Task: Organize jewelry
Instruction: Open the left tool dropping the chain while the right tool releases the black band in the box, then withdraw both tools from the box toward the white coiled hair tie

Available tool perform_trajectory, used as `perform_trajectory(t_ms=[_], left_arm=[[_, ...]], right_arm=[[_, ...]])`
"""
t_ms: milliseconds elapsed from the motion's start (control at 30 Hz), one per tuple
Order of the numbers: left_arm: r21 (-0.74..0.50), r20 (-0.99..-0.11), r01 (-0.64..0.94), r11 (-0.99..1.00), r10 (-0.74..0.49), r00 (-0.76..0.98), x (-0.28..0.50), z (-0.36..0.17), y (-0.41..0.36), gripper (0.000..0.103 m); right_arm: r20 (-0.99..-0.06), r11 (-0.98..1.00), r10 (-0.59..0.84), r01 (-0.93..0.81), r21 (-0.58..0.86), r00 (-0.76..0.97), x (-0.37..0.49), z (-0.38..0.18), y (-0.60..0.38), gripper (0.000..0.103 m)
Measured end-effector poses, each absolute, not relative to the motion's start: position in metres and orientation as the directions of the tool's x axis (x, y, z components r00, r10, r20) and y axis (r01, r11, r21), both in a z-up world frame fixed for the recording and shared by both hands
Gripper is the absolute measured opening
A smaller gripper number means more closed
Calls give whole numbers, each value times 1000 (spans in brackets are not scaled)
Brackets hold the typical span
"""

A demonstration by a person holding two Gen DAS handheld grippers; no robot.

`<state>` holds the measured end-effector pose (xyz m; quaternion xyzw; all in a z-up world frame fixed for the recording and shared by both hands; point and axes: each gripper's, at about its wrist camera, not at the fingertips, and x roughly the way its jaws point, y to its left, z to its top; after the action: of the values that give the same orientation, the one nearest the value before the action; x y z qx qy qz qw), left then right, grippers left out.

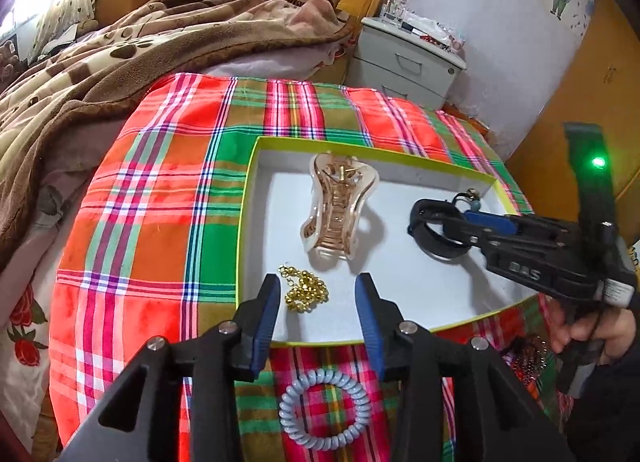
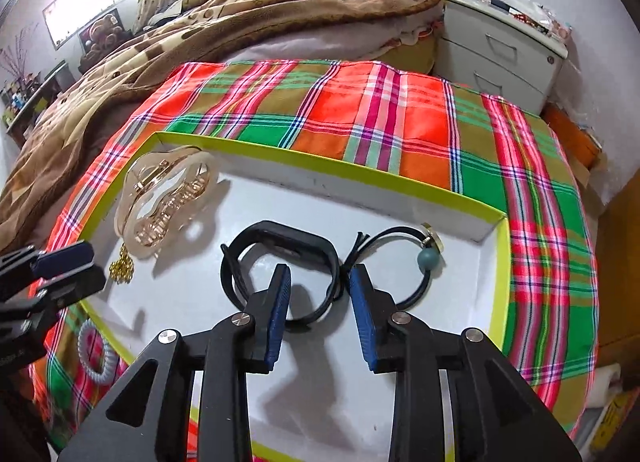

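Right wrist: wristband [image 2: 280, 250] between open claw [image 2: 318, 282] tips.

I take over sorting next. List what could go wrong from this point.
1. The right gripper, open, straddles the black wristband; lifting away could snag it or the bead hair tie touching it.
2. The gold chain sits between the open left gripper fingers near the tray's edge; a nudge might push it out.

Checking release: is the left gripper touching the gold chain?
Apart. In the left wrist view the left gripper stands open, and the gold chain lies on the white tray with clear gaps to both blue pads.
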<state>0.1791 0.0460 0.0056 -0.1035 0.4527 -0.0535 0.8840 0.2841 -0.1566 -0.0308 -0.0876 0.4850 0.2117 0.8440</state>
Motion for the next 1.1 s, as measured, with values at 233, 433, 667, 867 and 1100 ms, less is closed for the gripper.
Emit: perform_trajectory(t_ms=[233,433,667,867,1100], left_arm=[[-226,-770,6,974,-182,612,166,16,48,41],[-211,-770,2,978,-167,616,152,16,51,41],[-214,-777,-19,977,-158,609,143,13,61,41],[-225,-784,-31,974,-162,599,137,10,68,41],[-243,-801,-43,969,-175,572,129,2,73,41]], right_arm=[[-850,901,244,-433,20,467,294,-31,-147,6],[-846,909,237,-417,20,477,306,-31,-142,6],[-842,922,230,-386,28,488,318,-32,-136,6],[-843,926,235,-375,42,484,320,-32,-135,6],[-820,927,269,-365,79,505,312,-21,-144,14]])
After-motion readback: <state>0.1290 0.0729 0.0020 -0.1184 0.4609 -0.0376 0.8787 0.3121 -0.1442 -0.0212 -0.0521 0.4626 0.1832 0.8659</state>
